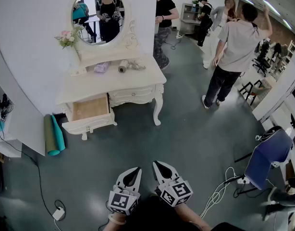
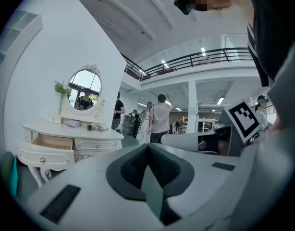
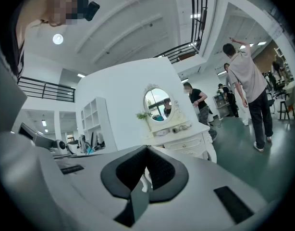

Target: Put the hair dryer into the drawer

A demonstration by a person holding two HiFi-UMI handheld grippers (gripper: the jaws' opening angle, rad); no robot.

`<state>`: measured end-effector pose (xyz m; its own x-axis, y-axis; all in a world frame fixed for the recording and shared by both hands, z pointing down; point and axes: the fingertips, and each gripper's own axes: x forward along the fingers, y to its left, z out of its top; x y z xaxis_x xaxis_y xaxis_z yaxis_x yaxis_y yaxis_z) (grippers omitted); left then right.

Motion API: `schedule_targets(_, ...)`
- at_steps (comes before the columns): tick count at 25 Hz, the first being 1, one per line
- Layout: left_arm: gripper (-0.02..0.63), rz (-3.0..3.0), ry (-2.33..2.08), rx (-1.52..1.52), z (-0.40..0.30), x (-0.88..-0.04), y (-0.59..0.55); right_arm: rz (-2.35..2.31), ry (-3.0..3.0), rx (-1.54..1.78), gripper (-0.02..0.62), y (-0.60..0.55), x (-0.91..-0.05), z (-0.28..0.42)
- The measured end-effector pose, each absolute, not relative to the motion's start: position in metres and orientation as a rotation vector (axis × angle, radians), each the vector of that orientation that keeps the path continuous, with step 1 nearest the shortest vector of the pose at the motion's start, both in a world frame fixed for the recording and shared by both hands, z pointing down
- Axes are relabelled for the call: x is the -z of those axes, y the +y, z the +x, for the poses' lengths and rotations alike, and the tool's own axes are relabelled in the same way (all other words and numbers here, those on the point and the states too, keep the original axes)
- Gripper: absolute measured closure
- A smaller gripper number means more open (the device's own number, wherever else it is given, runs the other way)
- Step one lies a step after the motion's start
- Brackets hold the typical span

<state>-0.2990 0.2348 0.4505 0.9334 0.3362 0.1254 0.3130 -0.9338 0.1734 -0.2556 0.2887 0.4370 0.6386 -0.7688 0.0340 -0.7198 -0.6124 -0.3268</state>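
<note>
On the tabletop (image 1: 142,78) the hair dryer (image 1: 123,67) lies untouched, the drawer (image 1: 90,109) beneath already open, while the left gripper (image 1: 134,172) and right gripper (image 1: 158,166), both closed and empty, hang well away.

Low in the view, the left tongs (image 1: 136,169) and right tongs (image 1: 156,164) hover side by side, each drawn to a point, well apart from the white bench (image 1: 138,78) — its left drawer (image 1: 90,108) pulled open — where the hair dryer (image 1: 124,66) lies beneath an oval mirror (image 1: 98,14).
</note>
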Motion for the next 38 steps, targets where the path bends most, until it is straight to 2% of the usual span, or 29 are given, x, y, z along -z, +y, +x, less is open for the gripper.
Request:
schedule_targets(14,0.588,2.933,0.464,-0.232,-0.292,-0.457,0.229,-2.525,1.195,0.126,0.581,0.29,-0.425,-0.256)
schedule_targets(38,0.588,2.952,0.421,-0.251,-0.27,-0.469,0.273,-2.524,1.229,0.134,0.574,0.342,-0.448,-0.233)
